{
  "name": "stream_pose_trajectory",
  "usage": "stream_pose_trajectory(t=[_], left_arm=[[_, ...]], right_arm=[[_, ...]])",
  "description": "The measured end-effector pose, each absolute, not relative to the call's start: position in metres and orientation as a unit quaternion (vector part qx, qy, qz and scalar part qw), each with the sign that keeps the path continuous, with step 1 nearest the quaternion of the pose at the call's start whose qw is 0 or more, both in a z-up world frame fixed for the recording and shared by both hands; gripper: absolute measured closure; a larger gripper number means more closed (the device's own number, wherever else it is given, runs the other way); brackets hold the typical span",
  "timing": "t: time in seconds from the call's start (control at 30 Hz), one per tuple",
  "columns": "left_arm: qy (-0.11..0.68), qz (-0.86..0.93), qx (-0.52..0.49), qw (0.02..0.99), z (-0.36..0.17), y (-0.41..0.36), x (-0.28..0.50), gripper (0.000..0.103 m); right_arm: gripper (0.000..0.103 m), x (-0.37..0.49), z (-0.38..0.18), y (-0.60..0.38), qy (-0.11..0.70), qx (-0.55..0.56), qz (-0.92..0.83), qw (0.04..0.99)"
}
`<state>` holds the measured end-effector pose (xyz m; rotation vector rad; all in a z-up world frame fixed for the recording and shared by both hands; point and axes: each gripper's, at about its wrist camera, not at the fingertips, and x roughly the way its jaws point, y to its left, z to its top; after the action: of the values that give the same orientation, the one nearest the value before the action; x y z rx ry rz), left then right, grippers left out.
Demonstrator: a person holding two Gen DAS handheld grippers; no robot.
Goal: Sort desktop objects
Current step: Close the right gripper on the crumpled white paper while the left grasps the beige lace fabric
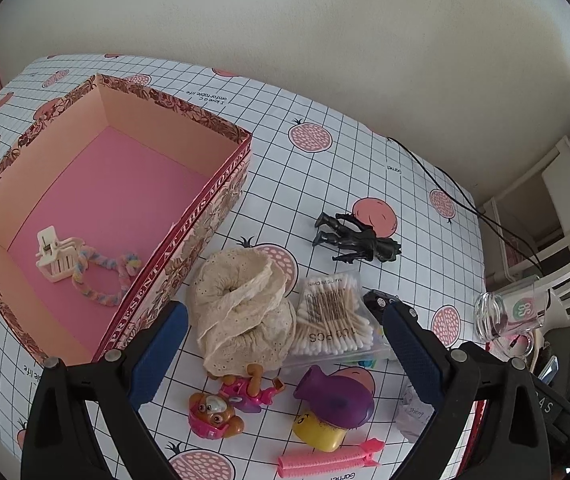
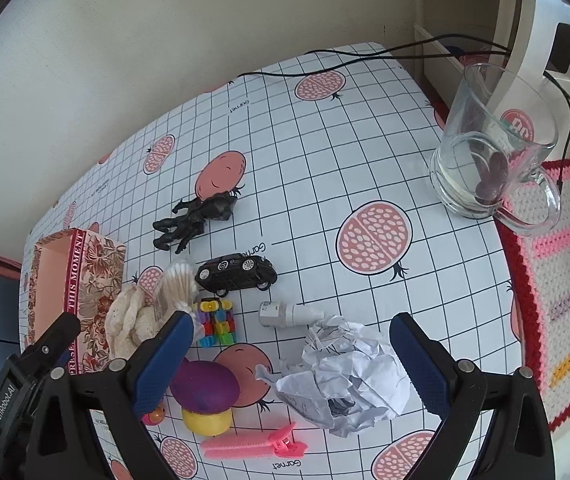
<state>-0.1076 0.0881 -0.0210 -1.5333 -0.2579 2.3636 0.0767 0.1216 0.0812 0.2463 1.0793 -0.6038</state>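
the round table covered in a white grid-pattern cloth with pink pomegranate prints (image 2: 325, 152) is carrying everything, and the items are lying scattered because sorting is judged to be only begun.

the open rectangular floral-print cardboard box with a pink interior (image 1: 213, 200) is sitting toward the table's left edge, serving as the collecting bin. it is already holding a cream plastic claw hair clip (image 1: 57, 258) and a pastel braided hair tie (image 1: 101, 280), which suggests hair accessories are being gathered there.

the clear glass mug with a red logo (image 2: 493, 148) is standing at the table's right edge, well apart from the clutter.

the crumpled white paper ball (image 2: 349, 376) is lying near the front edge, directly between the fingers of the right gripper (image 2: 293, 360), whose fingers are spread wide and holding nothing; this is judged to be its next target.

the cream lace fabric scrunchie (image 1: 241, 312) is lying just beside the box's near corner, between the fingers of the left gripper (image 1: 285, 344), also spread wide and empty. as a hair item, it is likely going into the box.

the clear bag of wooden cotton swabs (image 1: 333, 320) is touching the scrunchie. the black action figure (image 1: 357, 238) and the black toy car (image 2: 237, 274) are lying toward the table's middle. the purple-capped yellow mushroom toy (image 2: 205, 396), the pink toy puppy (image 1: 215, 414) and the pink hair roller clip (image 2: 253, 446) are lying along the front edge.
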Motion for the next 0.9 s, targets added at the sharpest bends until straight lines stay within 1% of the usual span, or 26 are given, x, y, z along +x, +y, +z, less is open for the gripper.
stream_pose_trajectory(t=[0.4, 0.77, 0.83, 0.9], left_arm=[[-0.072, 0.821, -0.553, 0.125, -0.051, 0.096, -0.109, 0.005], [-0.076, 0.816, -0.566, 0.093, -0.079, 0.094, -0.114, 0.007], [-0.077, 0.815, -0.568, 0.088, -0.083, 0.093, -0.116, 0.014], [-0.076, 0.813, -0.571, 0.083, -0.088, 0.093, -0.118, 0.017]], right_arm=[[0.003, 0.076, 0.053, 0.112, 0.538, 0.103, -0.311, 0.777], [0.003, 0.07, 0.035, 0.1, 0.553, 0.115, -0.33, 0.756], [0.003, 0.069, 0.03, 0.097, 0.556, 0.121, -0.331, 0.753], [0.003, 0.069, 0.026, 0.096, 0.559, 0.128, -0.329, 0.75]])
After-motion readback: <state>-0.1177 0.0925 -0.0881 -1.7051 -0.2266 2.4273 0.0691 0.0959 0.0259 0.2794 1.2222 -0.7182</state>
